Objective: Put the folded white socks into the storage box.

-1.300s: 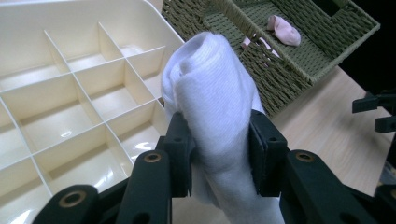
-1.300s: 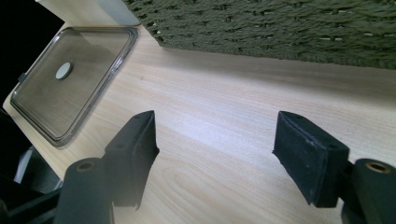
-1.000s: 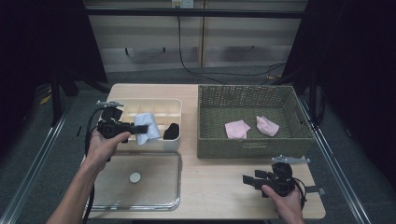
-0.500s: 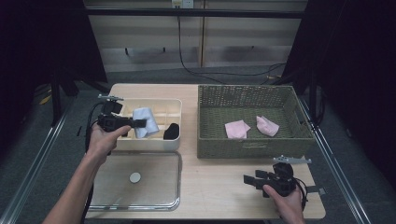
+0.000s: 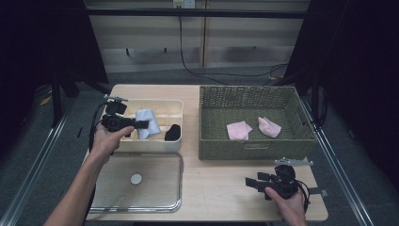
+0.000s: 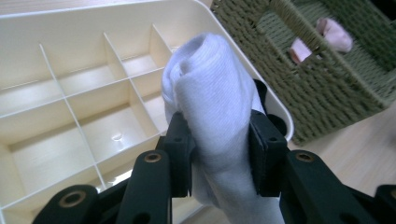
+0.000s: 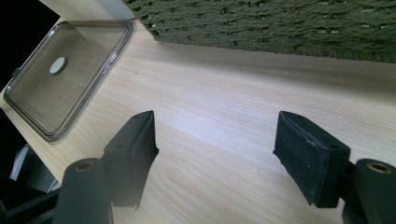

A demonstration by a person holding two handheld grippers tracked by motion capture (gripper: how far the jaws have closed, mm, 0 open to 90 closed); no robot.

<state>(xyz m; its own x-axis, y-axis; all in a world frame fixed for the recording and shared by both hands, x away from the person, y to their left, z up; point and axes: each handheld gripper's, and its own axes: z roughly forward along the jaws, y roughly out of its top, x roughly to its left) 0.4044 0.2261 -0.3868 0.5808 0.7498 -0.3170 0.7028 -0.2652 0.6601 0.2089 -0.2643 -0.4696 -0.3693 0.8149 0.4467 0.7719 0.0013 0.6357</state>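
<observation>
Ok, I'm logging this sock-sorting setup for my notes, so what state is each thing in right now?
left gripper: shut on the white sock, above the organizer.
white sock: rolled, pinched between the jaws, lifted.
organizer box: uncovered, one black item in a compartment.
clear lid: off, flat on the table.
wicker basket: open, two pink socks inside.
right gripper: open, empty, over the table.

No legible text — anywhere.

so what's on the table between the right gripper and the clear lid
Nothing: in the right gripper view, bare wood runs from the right gripper to the clear lid. The high view shows that same stretch of table bare.
</observation>
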